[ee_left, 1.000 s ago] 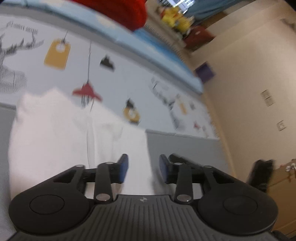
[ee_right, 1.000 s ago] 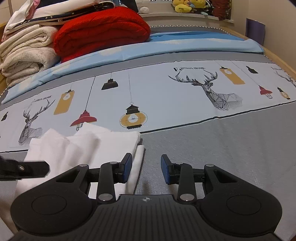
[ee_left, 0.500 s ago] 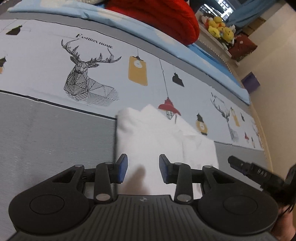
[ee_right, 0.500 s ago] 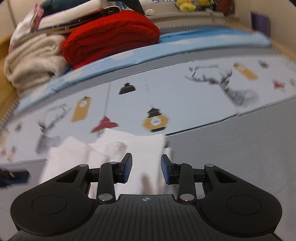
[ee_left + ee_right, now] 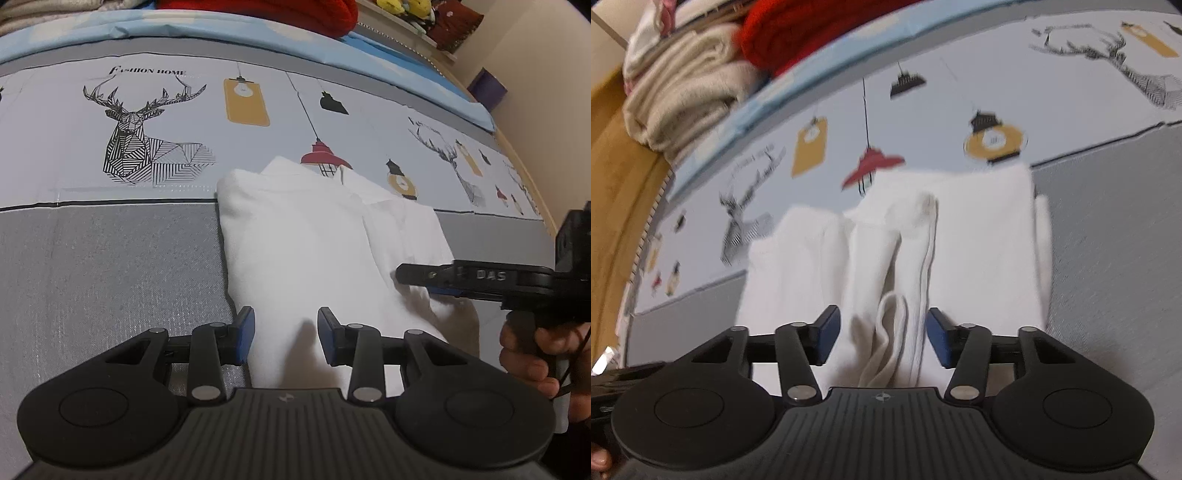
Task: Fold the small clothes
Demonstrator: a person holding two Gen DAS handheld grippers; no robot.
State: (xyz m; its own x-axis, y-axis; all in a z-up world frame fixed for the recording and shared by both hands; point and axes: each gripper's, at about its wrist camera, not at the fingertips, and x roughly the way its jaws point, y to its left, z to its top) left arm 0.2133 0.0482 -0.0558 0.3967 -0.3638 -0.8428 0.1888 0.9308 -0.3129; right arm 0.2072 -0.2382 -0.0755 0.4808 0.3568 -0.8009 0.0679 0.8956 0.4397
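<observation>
On the deer-print bedsheet (image 5: 155, 206), both grippers gape over seemingly folded white clothes (image 5: 306, 251).

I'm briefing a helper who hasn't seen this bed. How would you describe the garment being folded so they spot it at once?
Start from the bedspread printed with deer and hanging lamps. Where its pale printed band meets the plain grey band, just below the red lamp, lies the white garment. It is the only plain white cloth lying flat there; the red blanket and beige blankets sit stacked at the far edge.

White garment (image 5: 306, 240), partly folded, lying flat on bedsheet (image 5: 92, 258)
</observation>
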